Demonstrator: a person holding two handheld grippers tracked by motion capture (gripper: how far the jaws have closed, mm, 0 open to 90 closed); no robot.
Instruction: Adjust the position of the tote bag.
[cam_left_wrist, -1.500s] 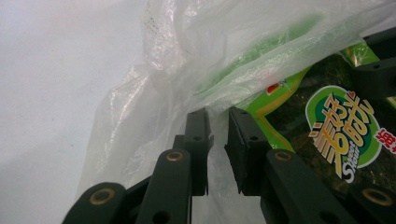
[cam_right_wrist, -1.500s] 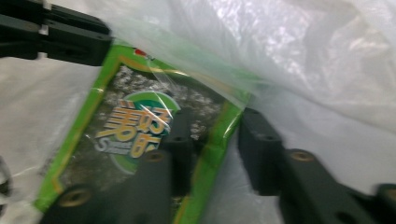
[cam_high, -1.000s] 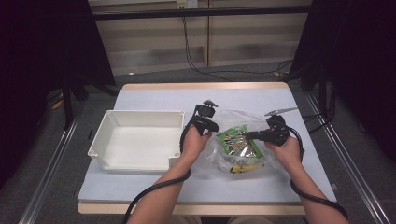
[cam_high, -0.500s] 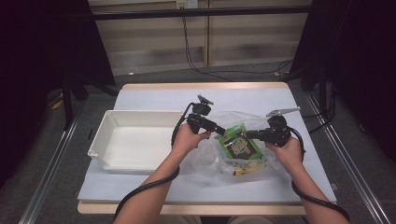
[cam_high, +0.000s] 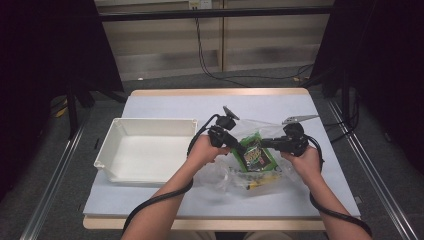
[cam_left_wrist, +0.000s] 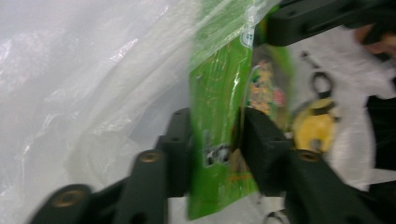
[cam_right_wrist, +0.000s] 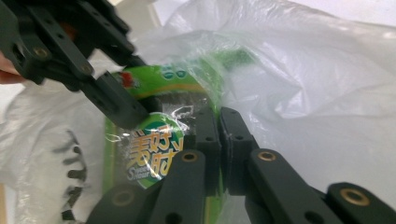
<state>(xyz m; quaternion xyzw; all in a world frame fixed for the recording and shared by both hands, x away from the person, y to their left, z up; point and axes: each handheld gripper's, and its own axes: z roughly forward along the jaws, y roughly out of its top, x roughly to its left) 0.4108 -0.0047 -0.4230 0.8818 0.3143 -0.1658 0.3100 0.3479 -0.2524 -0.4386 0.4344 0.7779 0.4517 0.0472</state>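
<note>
I work a green snack packet (cam_high: 254, 156) out of a clear plastic bag (cam_high: 235, 172) on the bench (cam_high: 165, 102), a hand-held gripper in each hand. My left hand-held gripper (cam_left_wrist: 215, 140) has just been closing its jaws, and the packet's lower edge sits between them, the pads on either face of it. My right hand-held gripper (cam_right_wrist: 219, 135) is clenched on a fold of the bag's film, just beside the packet's printed front. The packet hangs between the two grippers, above the bench and still partly sheathed in the film, with a yellow item (cam_left_wrist: 317, 128) lying in the bag beyond my left jaws.

To do this step well, I judge that I should keep the right grip firm on film alone, hold the packet by its sealed edge instead of its body, and draw the two hands apart along the packet's length, so the film slides off without tearing.

Seen from my left gripper, the packet stands edge-on, its long axis running away from the jaws toward the bag's mouth. A white tray (cam_high: 150, 150) waits well to the left of my left gripper.
</note>
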